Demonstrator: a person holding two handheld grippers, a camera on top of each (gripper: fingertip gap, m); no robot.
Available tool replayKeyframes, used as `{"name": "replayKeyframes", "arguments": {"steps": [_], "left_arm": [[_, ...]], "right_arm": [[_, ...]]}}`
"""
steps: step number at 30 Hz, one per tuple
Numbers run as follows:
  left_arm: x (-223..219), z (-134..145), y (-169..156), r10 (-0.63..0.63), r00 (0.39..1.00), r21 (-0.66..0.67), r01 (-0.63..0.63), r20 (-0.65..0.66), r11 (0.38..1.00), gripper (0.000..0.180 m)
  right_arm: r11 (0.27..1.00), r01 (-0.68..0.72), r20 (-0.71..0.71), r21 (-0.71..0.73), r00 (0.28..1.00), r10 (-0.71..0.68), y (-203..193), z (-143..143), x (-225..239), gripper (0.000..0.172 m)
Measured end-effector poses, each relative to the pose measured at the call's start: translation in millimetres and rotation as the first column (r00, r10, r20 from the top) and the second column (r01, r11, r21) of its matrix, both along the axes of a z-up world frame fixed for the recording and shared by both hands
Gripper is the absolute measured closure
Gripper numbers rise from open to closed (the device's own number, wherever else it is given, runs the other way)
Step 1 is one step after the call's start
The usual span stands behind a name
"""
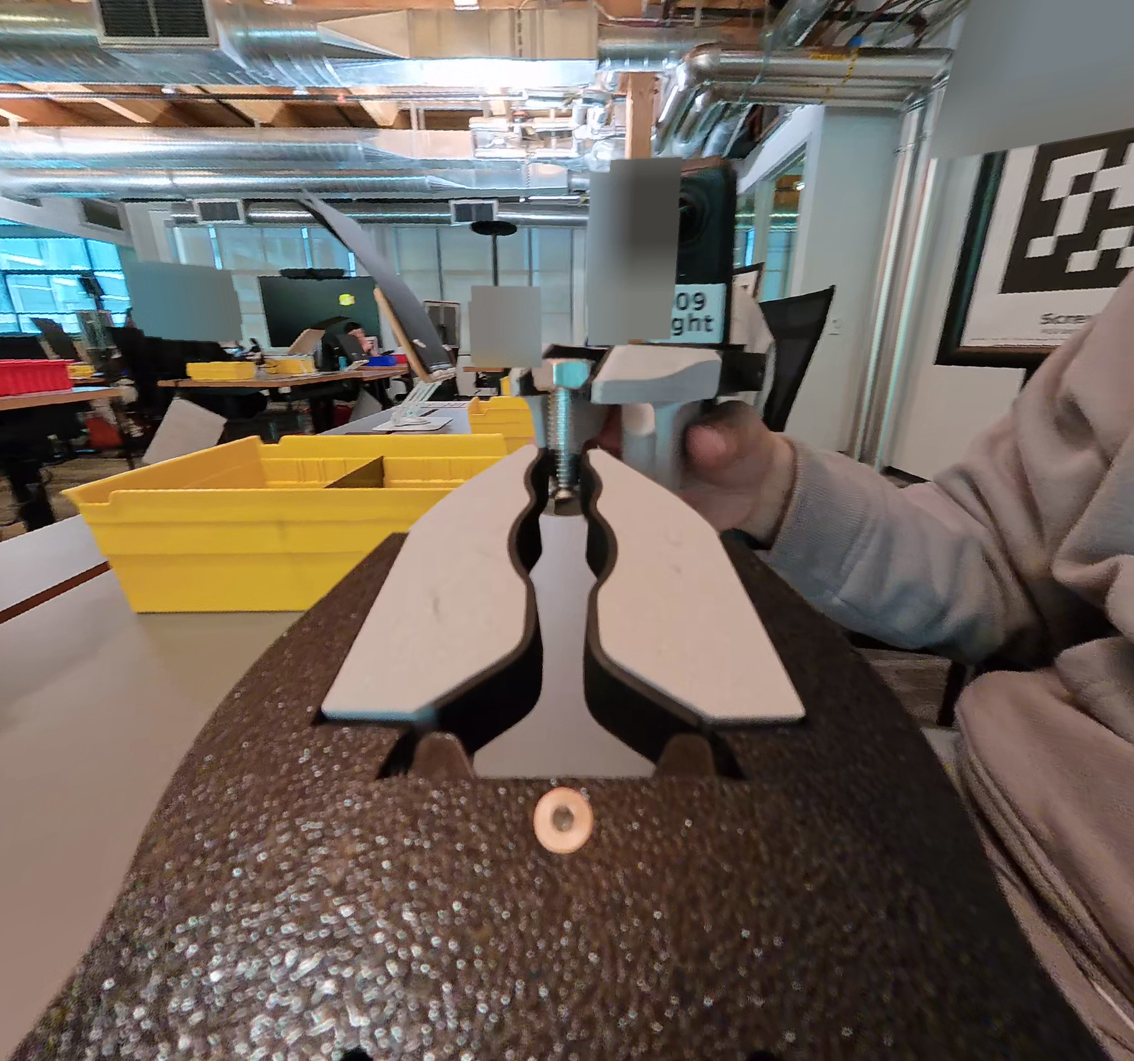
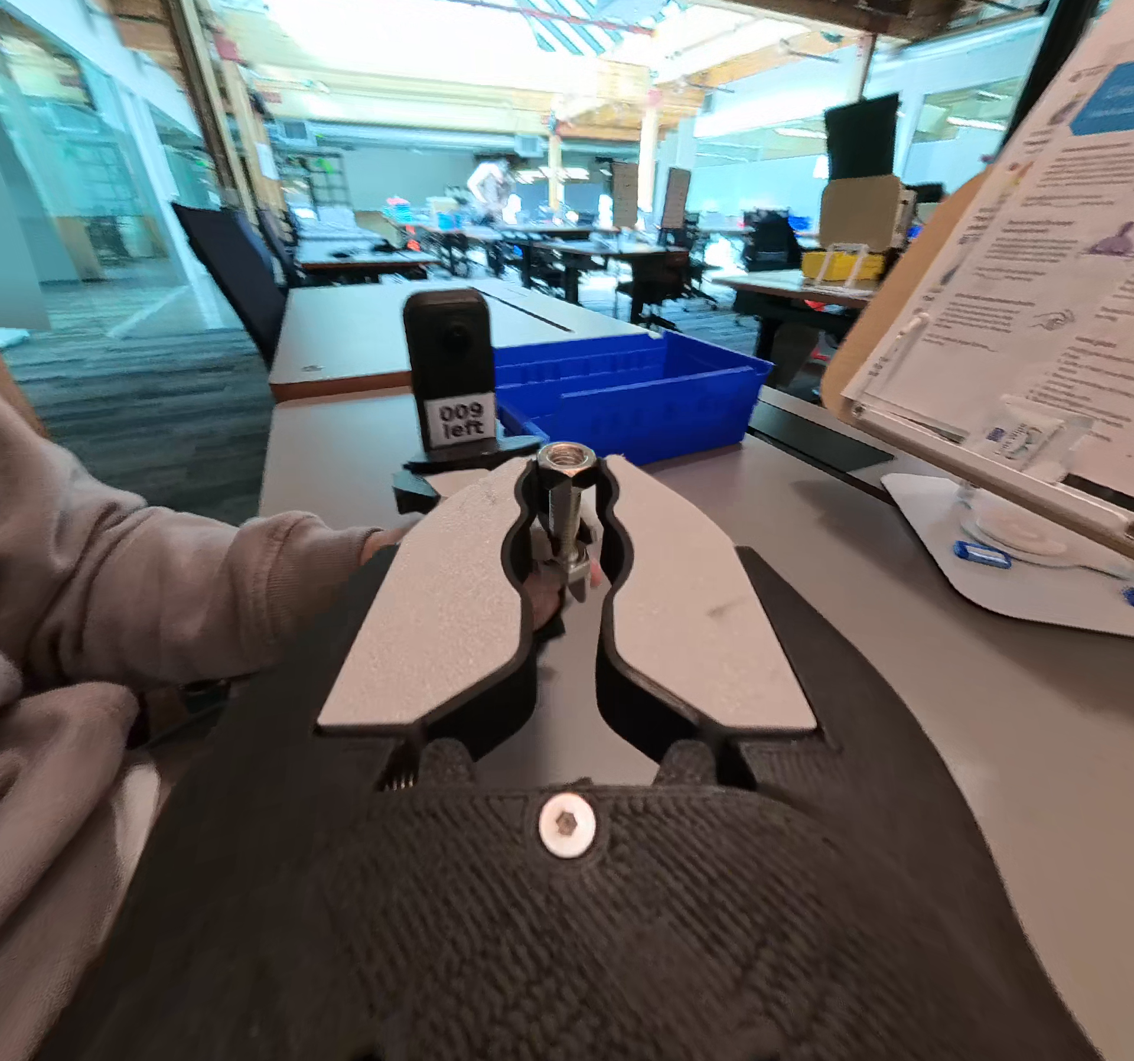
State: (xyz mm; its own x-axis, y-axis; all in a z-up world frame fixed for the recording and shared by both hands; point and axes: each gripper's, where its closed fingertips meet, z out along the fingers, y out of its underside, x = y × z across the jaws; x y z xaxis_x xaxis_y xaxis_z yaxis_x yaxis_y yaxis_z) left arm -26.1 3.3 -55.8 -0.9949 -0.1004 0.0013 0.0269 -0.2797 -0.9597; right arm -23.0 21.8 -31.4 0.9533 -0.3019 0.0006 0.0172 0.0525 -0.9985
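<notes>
Office room with exposed ducts lies behind your grey surface [image 1: 49, 694] and yellow bin [image 1: 215, 540]; your left gripper [image 1: 563, 479] clenches the bolt [image 1: 563, 418], whose tip hides between the jaws. Right view: blue bin [image 2: 644, 399], document stand [image 2: 982, 295]; your right gripper [image 2: 564, 473] grips the hex nut [image 2: 564, 461] atop the bolt; background blurred.

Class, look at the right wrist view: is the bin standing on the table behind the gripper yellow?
No. The bin on the table beyond the right gripper is blue, with dividers inside.
</notes>
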Motion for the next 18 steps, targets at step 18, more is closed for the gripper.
{"name": "replayKeyframes", "arguments": {"steps": [18], "left_arm": [[7.0,-8.4,-2.2,0.015,0.999,0.041,-0.013,-0.052,0.999,0.172]], "right_arm": [[0.331,0.756,0.198,-0.565,0.514,-0.835,-256.0,-101.9,131.7,0.154]]}}
